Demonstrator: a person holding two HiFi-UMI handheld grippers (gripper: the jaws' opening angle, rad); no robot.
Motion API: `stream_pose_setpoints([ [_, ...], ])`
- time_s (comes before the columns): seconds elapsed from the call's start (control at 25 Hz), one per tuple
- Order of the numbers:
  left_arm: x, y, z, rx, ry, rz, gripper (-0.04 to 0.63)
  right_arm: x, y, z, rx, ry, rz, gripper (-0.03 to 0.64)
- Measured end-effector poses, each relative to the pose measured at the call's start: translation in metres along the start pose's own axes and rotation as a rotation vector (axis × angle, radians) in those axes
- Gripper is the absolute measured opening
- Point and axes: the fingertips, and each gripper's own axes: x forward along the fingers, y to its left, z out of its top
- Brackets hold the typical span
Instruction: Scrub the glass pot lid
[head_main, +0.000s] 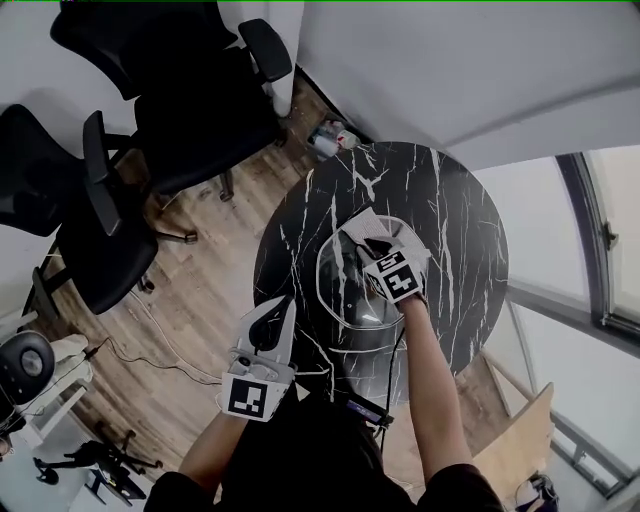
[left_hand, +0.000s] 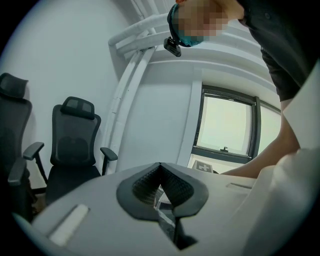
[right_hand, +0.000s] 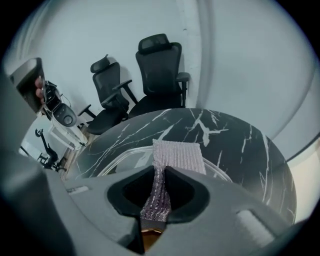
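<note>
Nearest, low in the frame, the left hand-held gripper (head_main: 283, 308) hangs closed and empty. At mid-frame the right hand-held gripper (right_hand: 160, 172) pinches a scouring cloth (right_hand: 178, 155) over the glass pot lid (right_hand: 122, 154) on the bench (head_main: 455, 215). Scrubbing looks to be the step in hand; the next move calls for pressing the cloth down and sweeping it across the glass.

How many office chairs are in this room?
2. One chair stands by the wall past the table; the second chair is to its left, nearer the person. Others may be out of view.
</note>
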Motion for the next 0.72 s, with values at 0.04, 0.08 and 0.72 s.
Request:
stream_pose_setpoints([
  [0.04,-0.001,0.001,0.000,0.000,-0.002,0.004,0.003,0.002,0.005,0.001,-0.023,0.008,0.001,0.071],
  [0.08,-0.002,0.002,0.000,0.000,-0.006,0.008,0.003,0.003,0.009,0.001,-0.045,0.019,-0.003,0.072],
  [0.72,-0.026,0.010,-0.006,-0.022,-0.008,0.060,0.003,0.013,0.064,-0.008,-0.523,0.103,0.071,0.072],
])
